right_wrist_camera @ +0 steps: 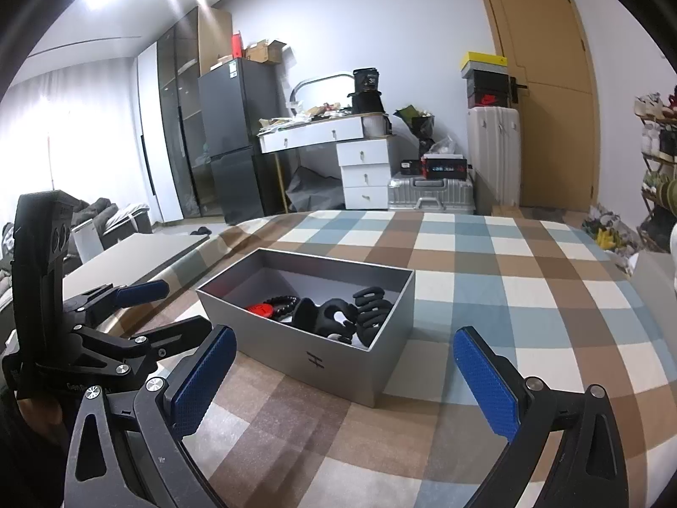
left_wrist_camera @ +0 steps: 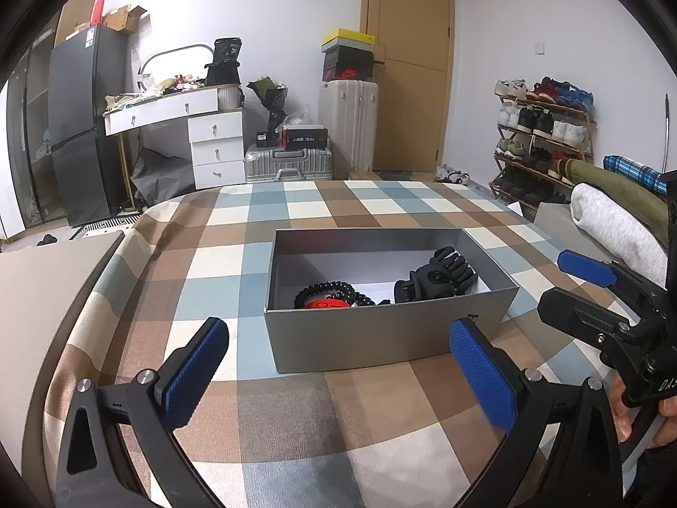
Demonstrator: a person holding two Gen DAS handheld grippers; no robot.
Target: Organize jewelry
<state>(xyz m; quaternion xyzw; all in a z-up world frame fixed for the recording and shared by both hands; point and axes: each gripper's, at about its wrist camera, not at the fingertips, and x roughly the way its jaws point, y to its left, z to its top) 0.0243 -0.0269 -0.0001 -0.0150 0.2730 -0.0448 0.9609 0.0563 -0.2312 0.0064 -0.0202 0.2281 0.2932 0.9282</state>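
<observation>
An open grey box stands on the checked tablecloth. Inside lie black hair claws, a black coiled band and a red round piece. My left gripper is open and empty, in front of the box's near wall. In the right wrist view the box holds the same black claws, band and red piece. My right gripper is open and empty, just short of the box. Each gripper shows in the other's view, the right and the left.
A grey lid or board lies left of the table. Rolled blankets lie at the right. Behind stand a white dresser, a fridge, suitcases, a shoe rack and a door.
</observation>
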